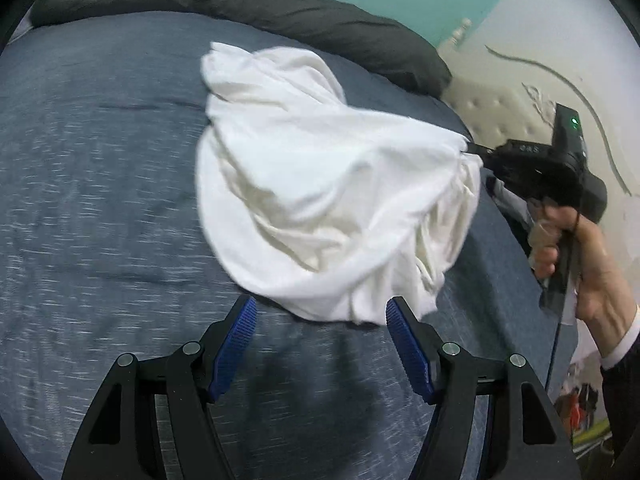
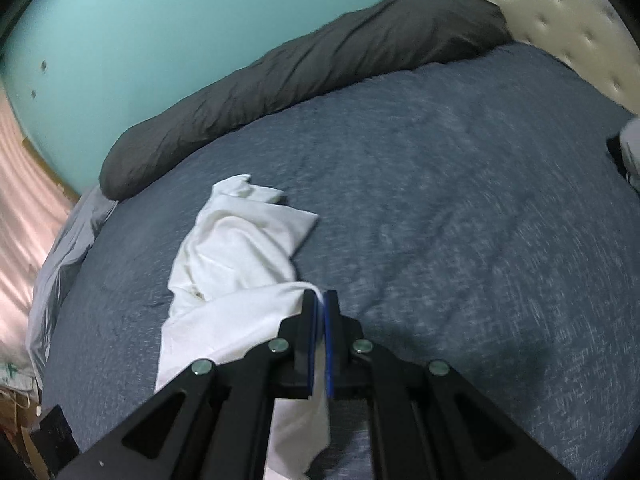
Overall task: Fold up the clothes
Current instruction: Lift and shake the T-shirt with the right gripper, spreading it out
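White garment (image 1: 320,184), soft knit or cotton, lies bunched on my bed's blue-grey heathered cover (image 1: 100,200). The cloth is creased into loose rounded folds, its near hem curving in an arc just ahead of my left gripper (image 1: 321,316).

Left gripper: black frame, ribbed blue pads on the fingers (image 1: 236,344). The fingers stand wide apart with nothing between them, only bed cover below. The garment's edge sits just past the tips; I cannot tell whether the right-hand pad brushes it.

Right gripper (image 2: 320,300): fingers pinched nearly together on a gathered fold of the white garment. From the right wrist view the cloth runs from the tips back and left across the cover, a flatter rectangular flap at its far end, and a tail hangs beneath the fingers. From the left wrist view the same gripper (image 1: 472,152) pulls one corner of the garment into a taut bunched point, lifted off the bed, with a hand (image 1: 580,264) wrapped around its grip and a white cuff showing under a dark sleeve.

Far side: long dark grey bolster (image 2: 300,80), wrinkled, along the bed edge against a teal wall (image 2: 160,20). Cream tufted headboard (image 2: 560,32) at the right. Both views motion-blurred.
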A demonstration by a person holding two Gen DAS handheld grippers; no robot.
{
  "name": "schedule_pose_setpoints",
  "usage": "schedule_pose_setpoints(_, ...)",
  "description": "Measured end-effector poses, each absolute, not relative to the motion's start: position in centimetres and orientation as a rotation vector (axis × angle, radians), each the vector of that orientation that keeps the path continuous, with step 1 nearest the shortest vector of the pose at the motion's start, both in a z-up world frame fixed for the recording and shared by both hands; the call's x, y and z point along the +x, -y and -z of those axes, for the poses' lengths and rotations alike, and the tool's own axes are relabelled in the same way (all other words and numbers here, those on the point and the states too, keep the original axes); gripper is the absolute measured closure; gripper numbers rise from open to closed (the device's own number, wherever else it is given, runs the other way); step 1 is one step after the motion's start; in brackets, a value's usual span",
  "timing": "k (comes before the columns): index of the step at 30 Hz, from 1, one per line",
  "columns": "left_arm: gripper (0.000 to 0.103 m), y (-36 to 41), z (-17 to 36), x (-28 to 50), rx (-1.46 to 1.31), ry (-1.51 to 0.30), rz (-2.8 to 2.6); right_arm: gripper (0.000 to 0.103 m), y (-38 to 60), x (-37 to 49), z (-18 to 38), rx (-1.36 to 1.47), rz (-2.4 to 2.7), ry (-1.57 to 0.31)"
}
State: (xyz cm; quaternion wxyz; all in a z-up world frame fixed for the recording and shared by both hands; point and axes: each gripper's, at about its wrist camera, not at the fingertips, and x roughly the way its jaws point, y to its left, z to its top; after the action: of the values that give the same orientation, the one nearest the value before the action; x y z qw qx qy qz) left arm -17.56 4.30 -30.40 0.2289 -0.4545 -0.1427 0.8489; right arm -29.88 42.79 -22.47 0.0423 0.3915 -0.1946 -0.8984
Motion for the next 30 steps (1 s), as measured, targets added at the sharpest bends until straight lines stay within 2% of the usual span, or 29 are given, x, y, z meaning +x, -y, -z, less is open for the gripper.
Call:
schedule_pose_setpoints(5, 0.032, -6.8, 31.2, -17.1, -1.264, 0.338, -2.294, 0.100, -44.7, -29.5, 24.1, 1.218, 2.737, 0.652)
schedule_pose_setpoints(26, 0.033, -10.3, 32.7, -19.2, -1.339, 0.410, -2.305, 0.100, -47.5, -26.3, 26.8, 1.198, 2.694, 0.755)
schedule_pose_setpoints(28, 0.039, -10.5, 32.9, -19.4, -1.341, 0.404, -2.306, 0.100, -47.5, -25.7, 27.0, 1.194, 2.684, 0.770)
schedule_pose_setpoints(30, 0.055, -10.7, 33.2, -19.6, -1.347, 0.402, -2.302, 0.100, -47.6, -24.9, 27.1, 1.187, 2.670, 0.797)
